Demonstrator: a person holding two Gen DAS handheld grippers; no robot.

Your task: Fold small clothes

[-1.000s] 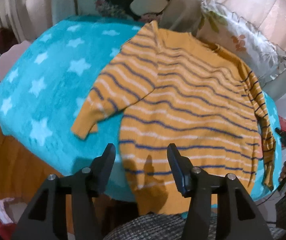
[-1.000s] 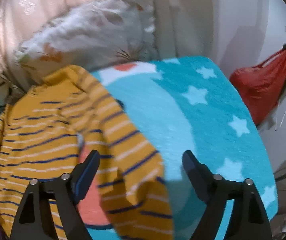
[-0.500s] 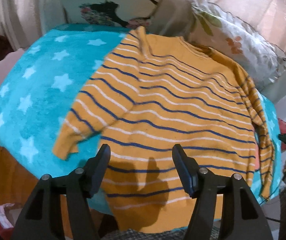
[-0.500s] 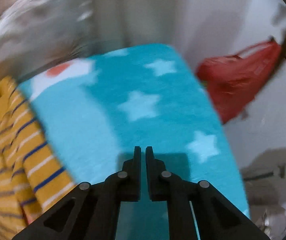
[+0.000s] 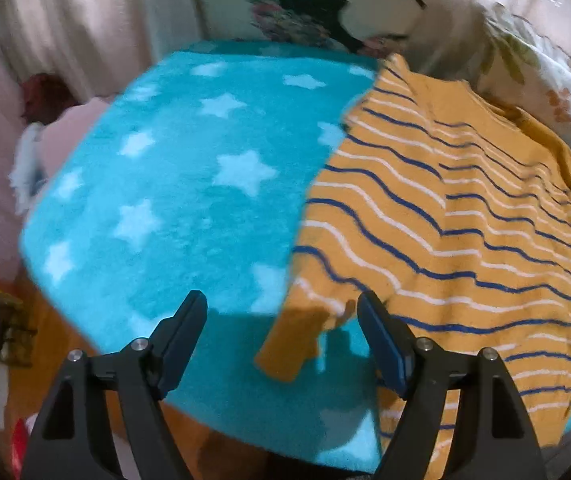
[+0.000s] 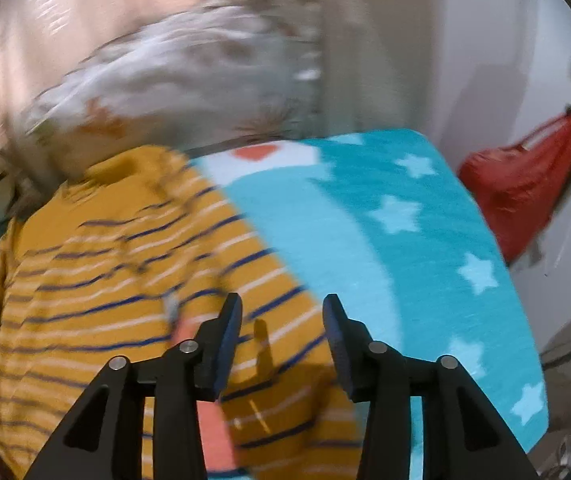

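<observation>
- Left gripper (image 5: 281, 322) is spread, empty, above the sweater (image 5: 465, 232) cuff at lower centre; bare blanket (image 5: 173, 200) lies left.
- Right gripper (image 6: 281, 322) is spread over the sleeve; a red bag (image 6: 521, 196) is seen only here.

Bare star blanket (image 5: 173, 184) lies left of the striped sweater (image 5: 465, 216), with more to its right; a pillow (image 6: 189, 80) blocks the far edge.

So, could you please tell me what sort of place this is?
Most likely a bedroom: a striped sweater lies on a turquoise star-patterned blanket, apparently covering a bed, with a floral pillow and curtains behind.
</observation>
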